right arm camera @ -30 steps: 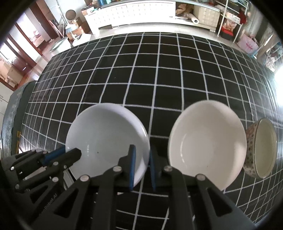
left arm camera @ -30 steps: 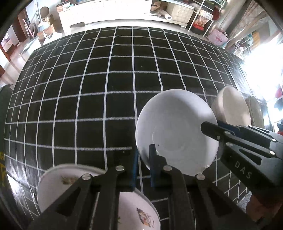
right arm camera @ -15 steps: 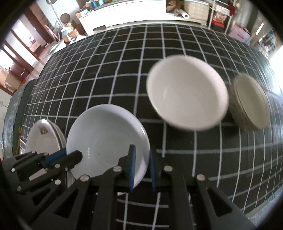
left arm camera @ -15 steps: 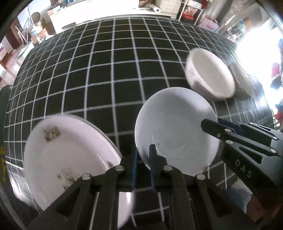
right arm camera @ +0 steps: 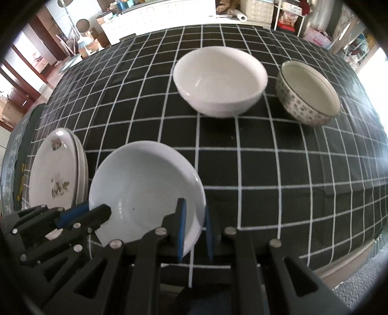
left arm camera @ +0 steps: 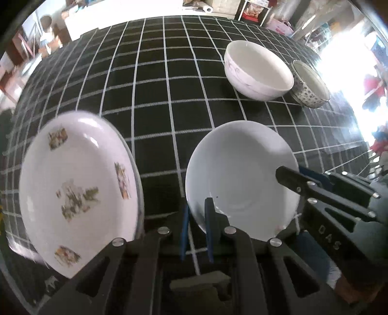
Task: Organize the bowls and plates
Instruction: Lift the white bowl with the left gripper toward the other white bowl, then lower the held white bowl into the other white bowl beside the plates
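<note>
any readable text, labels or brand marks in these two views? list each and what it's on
"DAS": pale letters on the side of the right claw, seen in the left wrist view.
Floral plate: pictures only, no words.
Packages on the background shelves: too small and blurred to read.
Nothing else readable in either view.

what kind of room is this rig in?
Probably a lived-in home dining or living area: a table under a black grid tablecloth, a white cabinet behind it, and cluttered shelving along the back wall.
</note>
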A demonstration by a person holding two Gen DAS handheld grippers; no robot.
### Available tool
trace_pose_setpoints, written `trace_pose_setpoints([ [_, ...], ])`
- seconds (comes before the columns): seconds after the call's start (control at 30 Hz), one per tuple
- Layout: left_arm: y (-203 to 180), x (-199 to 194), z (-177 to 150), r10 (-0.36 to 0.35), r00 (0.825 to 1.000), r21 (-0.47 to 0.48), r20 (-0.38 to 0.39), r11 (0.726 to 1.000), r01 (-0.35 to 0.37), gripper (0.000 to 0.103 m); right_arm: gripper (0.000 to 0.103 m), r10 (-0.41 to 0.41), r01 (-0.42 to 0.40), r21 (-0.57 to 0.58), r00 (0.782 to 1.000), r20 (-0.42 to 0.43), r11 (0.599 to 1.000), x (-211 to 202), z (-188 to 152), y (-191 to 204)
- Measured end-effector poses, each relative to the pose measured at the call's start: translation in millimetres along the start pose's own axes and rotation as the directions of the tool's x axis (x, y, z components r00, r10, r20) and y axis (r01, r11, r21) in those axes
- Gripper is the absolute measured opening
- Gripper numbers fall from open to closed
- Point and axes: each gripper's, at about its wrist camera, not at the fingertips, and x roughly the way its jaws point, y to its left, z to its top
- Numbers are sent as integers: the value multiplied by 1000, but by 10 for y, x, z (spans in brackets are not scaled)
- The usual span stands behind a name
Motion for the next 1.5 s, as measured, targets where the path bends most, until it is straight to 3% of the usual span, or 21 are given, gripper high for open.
trace_pose_setpoints([
  [0.33,65,-73,-103,4,1000,12,9,1000,-4,11,18,-12,12,-6,1000,-6,1000,0,-26,-4],
  [0.47,60,-378,-68,74,994,60,79,995,-79,11,18,24,-24,30,1000,7,999,-162,-41,-158],
  [0.63,86,-714,179,13,991,46,133,999,-19,11,19,64,-70,95,996,60,993,-428,103,-384],
  [0.97,-278,-899,894,-1,983,134,184,991,-24,11,19,44,-61,168,994,99,984,-611,719,-655],
  [1.23,-412,-581,1358,-32,993,164,111,986,14,12,19,29,-38,156,998,57,987,-440,1158,-780],
  [1.33,-382,-377,1518,-57,997,135,57,990,49,22,18,5,-9,150,1000,31,989,-312,1246,-796],
  [1.5,-362,-148,1596,-52,998,117,26,992,49,24,19,43,-40,146,999,-16,988,-54,1304,-846],
])
